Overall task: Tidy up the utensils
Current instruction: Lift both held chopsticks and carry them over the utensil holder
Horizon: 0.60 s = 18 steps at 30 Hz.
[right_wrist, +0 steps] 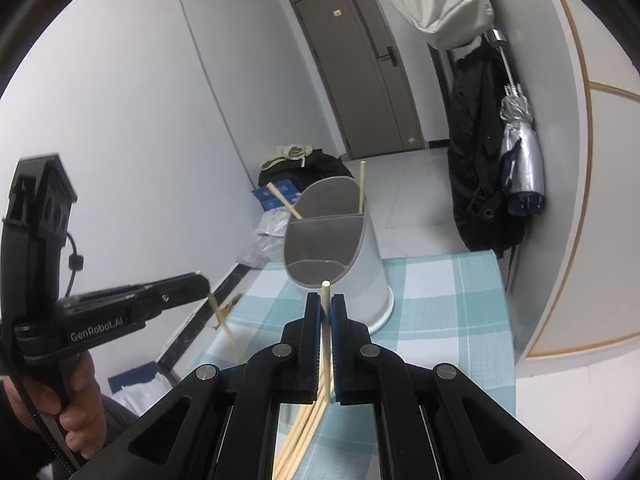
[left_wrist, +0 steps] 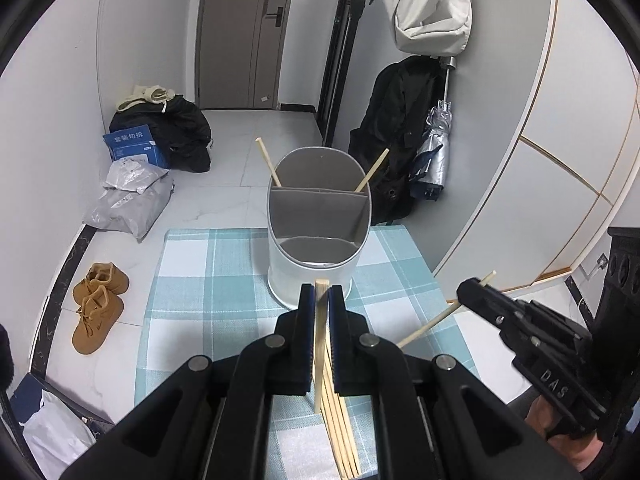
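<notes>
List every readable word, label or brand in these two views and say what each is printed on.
"GenRobot.AI": side of the left gripper body, right wrist view.
"DAS": side of the right gripper body, left wrist view.
"套装勿拆": blue box on the floor; its smaller print is too small to read.
Door sign: too small to read.

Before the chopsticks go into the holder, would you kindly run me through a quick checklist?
1. Left claw shut on a chopstick: ok.
2. Right claw shut on a chopstick: ok.
3. Utensil holder upright on the checked cloth: ok.
4. Back compartment, already holding two chopsticks, has room: ok.
5. Both held chopsticks clear of the holder rim: ok.
6. Loose chopsticks on the cloth remain: not ok.
</notes>
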{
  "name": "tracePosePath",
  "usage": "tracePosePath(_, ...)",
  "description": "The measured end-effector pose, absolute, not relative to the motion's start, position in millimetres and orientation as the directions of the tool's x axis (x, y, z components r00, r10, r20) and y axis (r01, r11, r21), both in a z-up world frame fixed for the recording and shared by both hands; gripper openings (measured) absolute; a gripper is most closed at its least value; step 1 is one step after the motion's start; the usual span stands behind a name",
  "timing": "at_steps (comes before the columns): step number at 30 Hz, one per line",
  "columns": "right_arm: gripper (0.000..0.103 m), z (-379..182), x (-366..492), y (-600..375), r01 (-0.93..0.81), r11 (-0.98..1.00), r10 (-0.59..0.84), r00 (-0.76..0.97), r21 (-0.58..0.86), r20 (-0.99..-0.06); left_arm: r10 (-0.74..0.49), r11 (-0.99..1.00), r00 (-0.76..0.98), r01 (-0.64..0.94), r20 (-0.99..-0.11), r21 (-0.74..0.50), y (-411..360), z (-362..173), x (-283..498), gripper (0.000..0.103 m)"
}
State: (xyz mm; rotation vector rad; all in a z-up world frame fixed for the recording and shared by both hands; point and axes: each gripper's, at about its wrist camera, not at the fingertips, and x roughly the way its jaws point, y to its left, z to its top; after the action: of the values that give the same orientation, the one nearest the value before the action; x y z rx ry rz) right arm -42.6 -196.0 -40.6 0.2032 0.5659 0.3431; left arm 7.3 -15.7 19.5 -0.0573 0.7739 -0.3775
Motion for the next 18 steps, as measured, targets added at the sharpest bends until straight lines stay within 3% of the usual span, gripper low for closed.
tracePosePath(11, 0.004, -26.6, -38.6, -188.2, -0.282, 0.926, 0.374, 0.771, 0.250, -0.515, -0.378, 0.920, 0.633, 0.339, -0.676, -0.197, -18.7, 41.0, 14.1, 0.002)
tracePosePath(18, 0.004, 21.6, -22.5, -192.2, -0.302, 0.922, 0.385, 0.786, 0.243, -0.483, -0.416, 0.906, 0.654, 0.359, -0.632, -0.225, -18.7, 84.8, 32.5, 0.002)
